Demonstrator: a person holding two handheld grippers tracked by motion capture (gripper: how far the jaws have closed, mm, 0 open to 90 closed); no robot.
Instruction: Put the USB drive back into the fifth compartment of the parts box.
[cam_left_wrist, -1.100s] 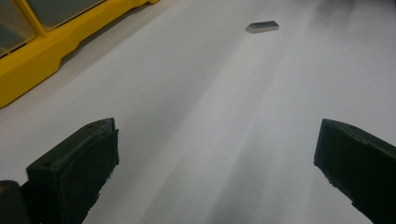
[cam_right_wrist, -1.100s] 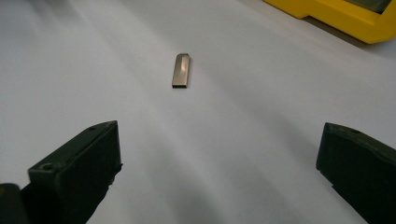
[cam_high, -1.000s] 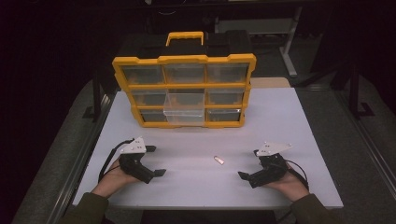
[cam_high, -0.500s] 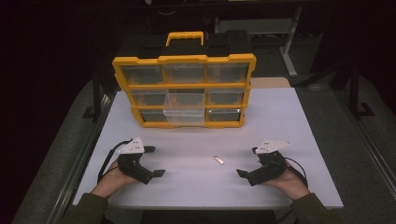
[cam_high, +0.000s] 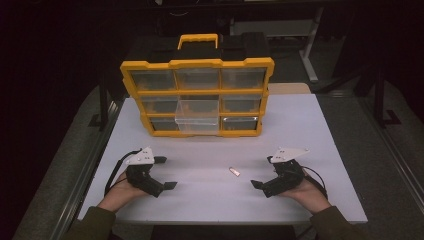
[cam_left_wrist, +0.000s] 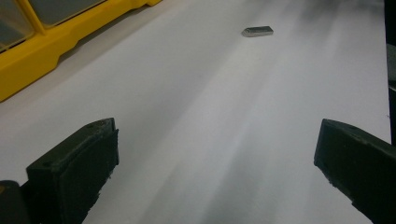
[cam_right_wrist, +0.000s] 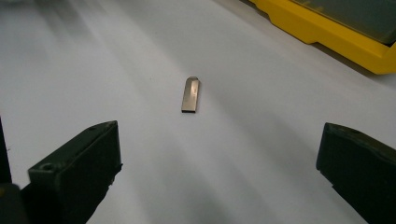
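Since the earlier frames the right gripper has crept slightly inward toward the small metal piece; the left gripper has barely shifted. Both rest low on the white table, each with its jaws spread wide and empty, and the right one looks lined up for a pick. The flat metal piece lies just ahead of the right gripper's jaws, centred between them, and farther off ahead of the left gripper. Beyond both stands one yellow organizer case, with nine clear drawers; the middle drawer of the lower rows is pulled out, probably to receive the piece. Counted: two grippers, one metal piece, one case.
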